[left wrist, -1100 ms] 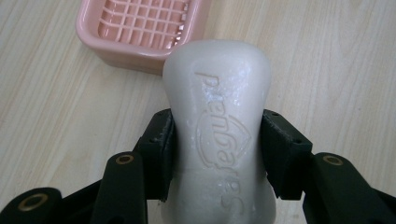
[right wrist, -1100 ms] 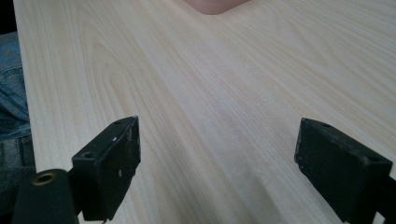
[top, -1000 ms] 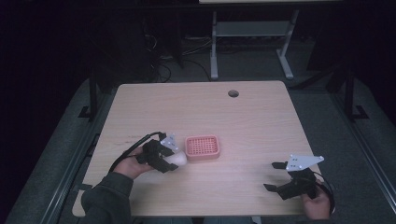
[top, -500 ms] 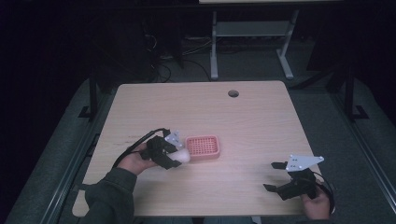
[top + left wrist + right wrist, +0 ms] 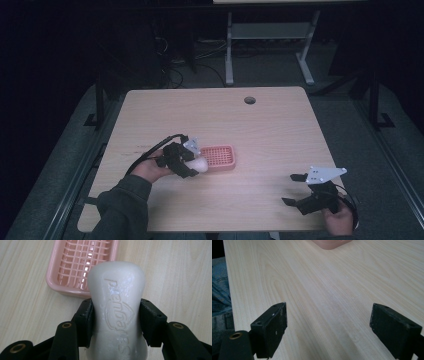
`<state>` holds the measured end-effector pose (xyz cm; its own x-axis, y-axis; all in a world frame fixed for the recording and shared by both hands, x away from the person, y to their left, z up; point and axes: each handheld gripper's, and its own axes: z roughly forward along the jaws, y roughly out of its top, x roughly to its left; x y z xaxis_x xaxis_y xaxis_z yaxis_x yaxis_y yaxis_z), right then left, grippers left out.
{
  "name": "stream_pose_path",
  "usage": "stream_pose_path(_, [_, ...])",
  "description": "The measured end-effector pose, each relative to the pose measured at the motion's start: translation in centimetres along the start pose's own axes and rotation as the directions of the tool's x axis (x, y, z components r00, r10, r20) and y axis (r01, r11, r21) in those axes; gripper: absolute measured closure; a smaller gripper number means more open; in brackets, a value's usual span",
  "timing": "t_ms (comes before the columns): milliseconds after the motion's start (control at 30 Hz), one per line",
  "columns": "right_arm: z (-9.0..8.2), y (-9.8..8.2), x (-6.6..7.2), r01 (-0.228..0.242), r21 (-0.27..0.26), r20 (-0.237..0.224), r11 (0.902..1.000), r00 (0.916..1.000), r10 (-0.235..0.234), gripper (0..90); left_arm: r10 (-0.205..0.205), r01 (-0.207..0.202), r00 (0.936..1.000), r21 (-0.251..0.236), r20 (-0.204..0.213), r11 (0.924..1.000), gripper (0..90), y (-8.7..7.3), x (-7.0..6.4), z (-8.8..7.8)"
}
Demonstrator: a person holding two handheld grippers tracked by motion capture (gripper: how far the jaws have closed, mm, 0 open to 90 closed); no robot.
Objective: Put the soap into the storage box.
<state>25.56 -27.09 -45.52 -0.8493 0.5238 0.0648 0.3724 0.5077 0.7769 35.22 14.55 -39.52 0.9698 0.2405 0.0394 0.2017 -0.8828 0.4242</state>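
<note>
Change: since the earlier frames the left tool (image 5: 192,167) and its soap bar have been shifted a little toward the tray; the right tool (image 5: 296,189) has been kept where it was.
Soap bar: a white bar of soap (image 5: 117,312) with raised lettering is held above the bench, its far end just short of the tray's near rim.
Left tool: clamped on the soap bar, one black pad pressed against each long side of it, as seen in the left gripper view.
Tray: a pink soap tray (image 5: 220,156) with a grid floor is set on the bench just beyond the soap; its floor is seen bare in the left gripper view (image 5: 82,263).
Right tool: held low over the bench near the front right corner, well apart from the tray, jaws spread wide with nothing between them (image 5: 328,326).
Bench: a light wood top (image 5: 260,130) with a round cable hole (image 5: 249,100) near the far edge.
</note>
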Motion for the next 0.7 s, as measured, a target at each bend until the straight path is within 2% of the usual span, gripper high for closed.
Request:
stream_pose_path(367, [0.0,0.0,-0.1,0.002,-0.002,-0.001,1.0,1.0,-0.002,14.1,0.014,-0.014,0.9999,0.018,-0.001,0.9997,49.6,1.0,0.6,0.6])
stream_pose_path(700, [0.1,0.1,0.0,-0.002,-0.002,-0.002,1.0,1.0,0.002,14.1,0.02,-0.02,0.9998,0.001,0.008,0.9998,49.6,2.0,0.9,1.0])
